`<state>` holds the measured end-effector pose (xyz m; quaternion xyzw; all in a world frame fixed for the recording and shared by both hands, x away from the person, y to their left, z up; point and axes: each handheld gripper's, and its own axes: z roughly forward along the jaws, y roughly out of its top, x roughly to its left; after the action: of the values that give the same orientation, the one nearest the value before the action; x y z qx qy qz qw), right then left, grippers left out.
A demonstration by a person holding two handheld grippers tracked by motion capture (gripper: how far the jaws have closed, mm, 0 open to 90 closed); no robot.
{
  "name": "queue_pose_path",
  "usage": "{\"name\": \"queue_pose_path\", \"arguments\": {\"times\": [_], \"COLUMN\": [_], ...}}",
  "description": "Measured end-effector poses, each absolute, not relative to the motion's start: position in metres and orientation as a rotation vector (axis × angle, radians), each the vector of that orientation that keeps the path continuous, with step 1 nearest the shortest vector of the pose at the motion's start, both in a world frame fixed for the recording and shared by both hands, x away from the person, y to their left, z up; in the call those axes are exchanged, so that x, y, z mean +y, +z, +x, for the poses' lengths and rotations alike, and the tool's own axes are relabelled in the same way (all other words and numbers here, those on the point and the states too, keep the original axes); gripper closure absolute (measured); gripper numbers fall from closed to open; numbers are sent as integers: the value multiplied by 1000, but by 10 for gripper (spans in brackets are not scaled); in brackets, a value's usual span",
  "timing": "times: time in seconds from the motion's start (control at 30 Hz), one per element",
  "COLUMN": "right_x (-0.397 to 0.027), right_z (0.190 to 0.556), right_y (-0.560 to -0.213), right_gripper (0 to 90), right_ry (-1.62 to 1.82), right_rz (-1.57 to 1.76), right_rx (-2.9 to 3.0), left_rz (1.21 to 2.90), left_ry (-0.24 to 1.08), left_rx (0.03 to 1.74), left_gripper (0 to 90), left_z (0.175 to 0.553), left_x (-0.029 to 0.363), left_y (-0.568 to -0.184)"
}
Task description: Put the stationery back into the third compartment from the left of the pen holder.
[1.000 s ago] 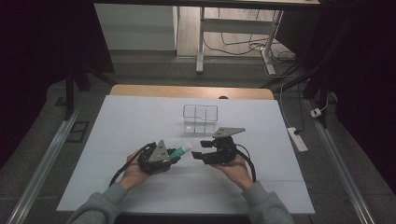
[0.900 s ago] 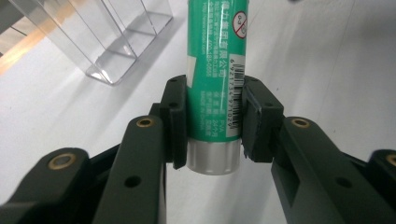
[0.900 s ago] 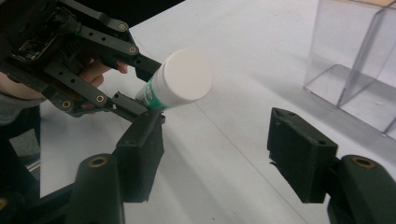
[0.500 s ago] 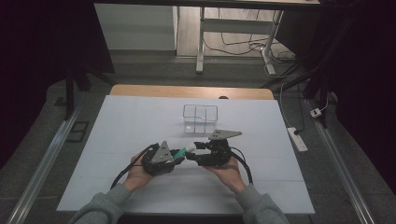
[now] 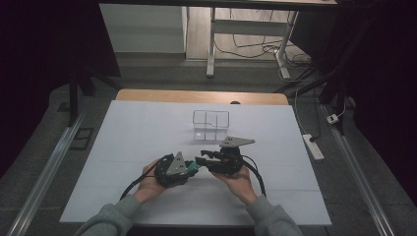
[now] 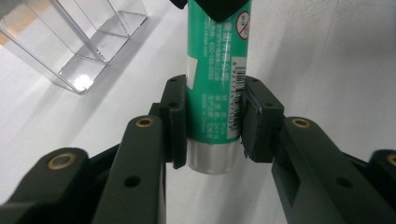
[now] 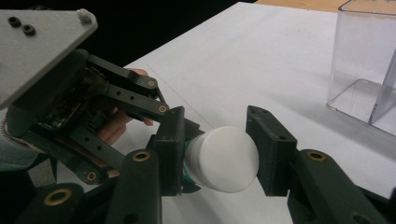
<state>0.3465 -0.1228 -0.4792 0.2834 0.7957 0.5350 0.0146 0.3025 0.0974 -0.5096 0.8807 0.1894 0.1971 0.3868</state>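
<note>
**Plastics, paper and matt black jaws**

The tube (image 6: 215,70) looks like glossy green plastic with printed text, a smooth silvery band at its end and a matt white ribbed cap (image 7: 224,158). The left gripper (image 6: 212,122) and right gripper (image 7: 219,149) are matt black plastic with brass-coloured pins. The organiser box (image 5: 211,124) is clear, shiny plastic. The table cover (image 5: 147,128) is matt white, paper-like; a bare wood edge (image 5: 196,96) shows at the far side.

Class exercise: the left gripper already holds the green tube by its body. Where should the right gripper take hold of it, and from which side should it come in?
Probably at the white cap, coming in end-on along the green tube. The cap is round and ribbed, sticks out clear of the left gripper, and gives the fingers two opposite sides to press. The right gripper, whose jaws have just been closing, already straddles it, though the right-hand finger looks slightly off the cap.
</note>
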Motion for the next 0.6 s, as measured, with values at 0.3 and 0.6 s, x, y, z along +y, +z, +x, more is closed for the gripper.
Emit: {"name": "queue_pose_path", "arguments": {"times": [0.3,0.6], "right_x": [-121,-142], "right_z": [342,347], "right_y": [-473,-458], "right_gripper": [632,636], "right_ry": [1649,1634], "right_rz": [810,848], "right_rx": [2450,2338], "left_rz": [2205,2182], "left_ry": [429,409], "left_rx": [541,693], "left_gripper": [516,330], "left_z": [306,297], "left_x": [105,146], "left_y": [-509,-508]}}
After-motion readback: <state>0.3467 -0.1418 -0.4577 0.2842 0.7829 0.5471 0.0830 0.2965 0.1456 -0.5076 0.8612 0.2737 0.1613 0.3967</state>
